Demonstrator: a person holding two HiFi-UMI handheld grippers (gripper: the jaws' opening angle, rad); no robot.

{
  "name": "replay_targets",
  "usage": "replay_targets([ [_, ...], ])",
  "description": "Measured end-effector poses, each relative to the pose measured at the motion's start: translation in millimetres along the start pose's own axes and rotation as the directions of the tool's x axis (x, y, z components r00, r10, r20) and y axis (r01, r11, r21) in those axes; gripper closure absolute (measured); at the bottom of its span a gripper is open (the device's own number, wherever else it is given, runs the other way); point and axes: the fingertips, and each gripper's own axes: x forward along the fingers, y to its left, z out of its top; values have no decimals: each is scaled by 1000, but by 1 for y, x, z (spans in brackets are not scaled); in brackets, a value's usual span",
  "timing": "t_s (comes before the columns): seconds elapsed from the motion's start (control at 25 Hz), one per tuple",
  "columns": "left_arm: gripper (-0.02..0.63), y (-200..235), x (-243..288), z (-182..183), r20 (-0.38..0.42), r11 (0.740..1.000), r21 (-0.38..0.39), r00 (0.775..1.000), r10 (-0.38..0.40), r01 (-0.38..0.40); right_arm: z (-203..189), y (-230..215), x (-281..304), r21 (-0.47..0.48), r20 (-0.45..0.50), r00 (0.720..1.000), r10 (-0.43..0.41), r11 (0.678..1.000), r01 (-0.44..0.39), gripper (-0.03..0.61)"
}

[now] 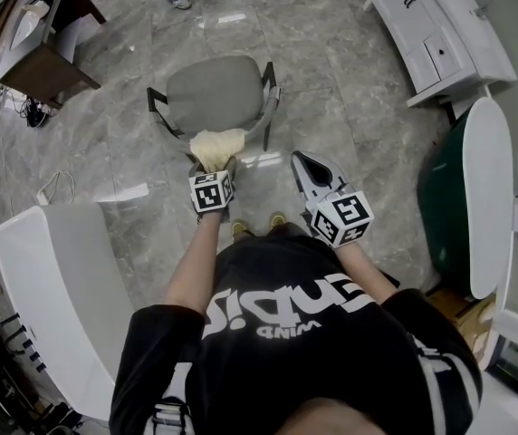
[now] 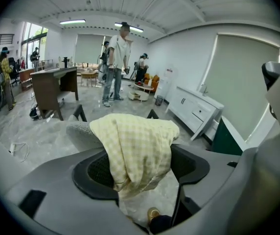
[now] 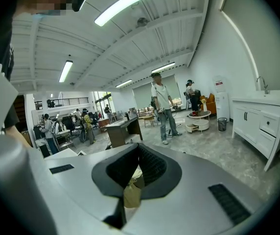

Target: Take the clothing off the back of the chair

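The pale yellow checked cloth (image 1: 217,145) drapes the back of the grey padded chair (image 1: 218,89), at 12 o'clock of the left claw (image 1: 215,165), which pinches its bunched fold. The right claw (image 1: 302,163), at 3 o'clock, is pressed together — empty. The cloth looks light, limp and unlikely to slip — that thick fold seems the best hold.

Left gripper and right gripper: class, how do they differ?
The left gripper grips the yellow checked cloth draped on the grey chair; the right gripper is shut and empty. The left reaches the chair; the right is clear of it. Both carry marker cubes.
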Motion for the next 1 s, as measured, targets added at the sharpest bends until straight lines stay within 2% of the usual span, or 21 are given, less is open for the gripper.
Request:
replay_targets([
  [0.24, 374, -4, -9, 3, 3, 999, 46, 1000, -6, 6, -3, 2, -1, 1, -1, 1000, -1, 1000, 1, 565],
  [0.48, 403, -9, -21, 14, 30, 999, 43, 1000, -2, 0, -1, 1, -2, 2, 6, 1000, -1, 1000, 1, 565],
  [0.72, 417, -22, -47, 47, 133, 999, 44, 991, -24, 19, -2, 0, -3, 3, 9, 1000, 2, 1000, -2, 565],
  [1.0, 417, -49, -88, 108, 269, 992, 115, 960, -75, 46, -3, 3, -6, 2, 13, 1000, 15, 1000, -15, 565],
])
